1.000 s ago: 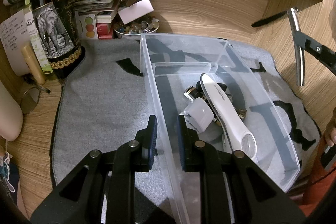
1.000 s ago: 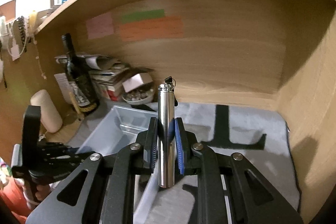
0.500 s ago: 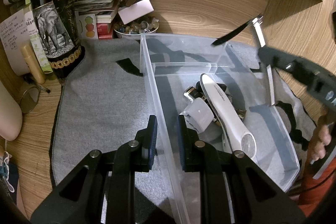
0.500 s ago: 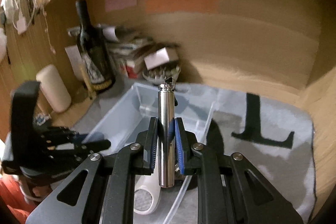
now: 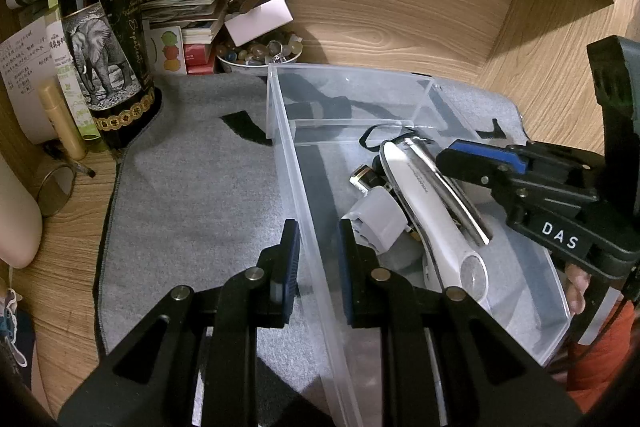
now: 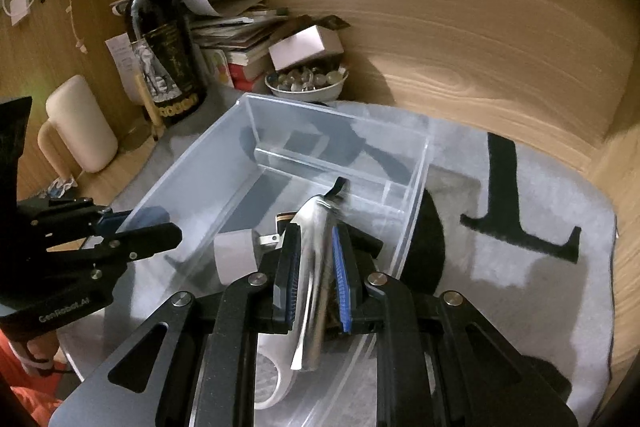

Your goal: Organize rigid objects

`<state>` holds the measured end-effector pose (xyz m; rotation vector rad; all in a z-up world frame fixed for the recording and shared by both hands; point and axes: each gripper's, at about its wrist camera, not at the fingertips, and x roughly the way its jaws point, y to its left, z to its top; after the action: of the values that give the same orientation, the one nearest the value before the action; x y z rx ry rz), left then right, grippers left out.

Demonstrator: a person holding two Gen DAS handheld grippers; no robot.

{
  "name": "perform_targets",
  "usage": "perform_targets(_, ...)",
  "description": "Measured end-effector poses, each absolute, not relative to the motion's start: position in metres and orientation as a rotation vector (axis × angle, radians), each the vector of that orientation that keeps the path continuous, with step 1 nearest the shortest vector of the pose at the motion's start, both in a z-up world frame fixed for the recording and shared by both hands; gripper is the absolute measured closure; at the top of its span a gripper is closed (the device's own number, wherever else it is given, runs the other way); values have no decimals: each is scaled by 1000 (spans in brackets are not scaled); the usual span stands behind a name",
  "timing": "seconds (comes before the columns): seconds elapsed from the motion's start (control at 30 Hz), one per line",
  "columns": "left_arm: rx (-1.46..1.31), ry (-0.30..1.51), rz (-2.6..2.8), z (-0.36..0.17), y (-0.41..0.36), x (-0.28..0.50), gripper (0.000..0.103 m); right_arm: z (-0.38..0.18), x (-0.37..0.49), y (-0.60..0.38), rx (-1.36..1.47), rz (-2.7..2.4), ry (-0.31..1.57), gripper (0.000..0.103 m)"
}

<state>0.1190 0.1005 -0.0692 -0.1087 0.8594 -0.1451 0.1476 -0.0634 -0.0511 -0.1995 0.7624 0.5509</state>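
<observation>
A clear plastic bin [image 5: 288, 163] stands on a grey mat. My left gripper [image 5: 316, 259] is shut on the bin's left wall, one finger on each side. Inside the bin lie a long white device [image 5: 432, 211], a white adapter [image 5: 376, 219] and a small battery [image 5: 362, 177]. My right gripper [image 6: 314, 263] is low inside the bin [image 6: 224, 163], its jaws slightly apart around a silver metal cylinder [image 6: 316, 267] with a black loop. The cylinder [image 5: 444, 183] lies tilted on the white device [image 6: 276, 383]. The right gripper also shows in the left wrist view [image 5: 476, 163].
A dark wine bottle [image 5: 100, 39] stands at the back left beside papers and books. A bowl of stones [image 5: 260, 53] sits behind the bin. Wooden walls close the back and right. A cream mug [image 6: 80, 123] stands at the left.
My right gripper came down from above into the bin with the cylinder. Its jaws have spread slightly and the cylinder now leans on the white device. My left gripper has not moved.
</observation>
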Motion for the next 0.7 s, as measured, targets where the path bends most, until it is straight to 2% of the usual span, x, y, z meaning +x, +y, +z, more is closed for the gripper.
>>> perform_targets(0.03, -108, 860, -145, -69, 100, 119, 86, -50, 147, -64, -192, 555, 759, 86)
perform_targets(0.1, -109, 861, -144, -69, 100, 120, 86, -46, 144, -66, -187, 554, 739, 70)
perform_targets(0.2, -113, 863, -143, -69, 99, 120, 86, -39, 137, -69, -183, 547, 690, 54)
perform_targets(0.37, -112, 867, -138, -69, 98, 121, 86, -28, 129, -78, -174, 532, 639, 38)
perform_targets(0.5, -102, 865, -108, -68, 99, 120, 86, -23, 122, -86, -167, 524, 613, 34)
perform_targets(0.53, -101, 865, -97, -67, 99, 119, 84, -22, 121, -87, -165, 523, 610, 31)
perform_targets(0.6, -118, 862, -82, -65, 103, 117, 67, -18, 116, -92, -152, 525, 596, 23)
perform_targets(0.7, -121, 818, -44, -56, 106, 108, 52, -13, 108, -99, -147, 515, 567, 21)
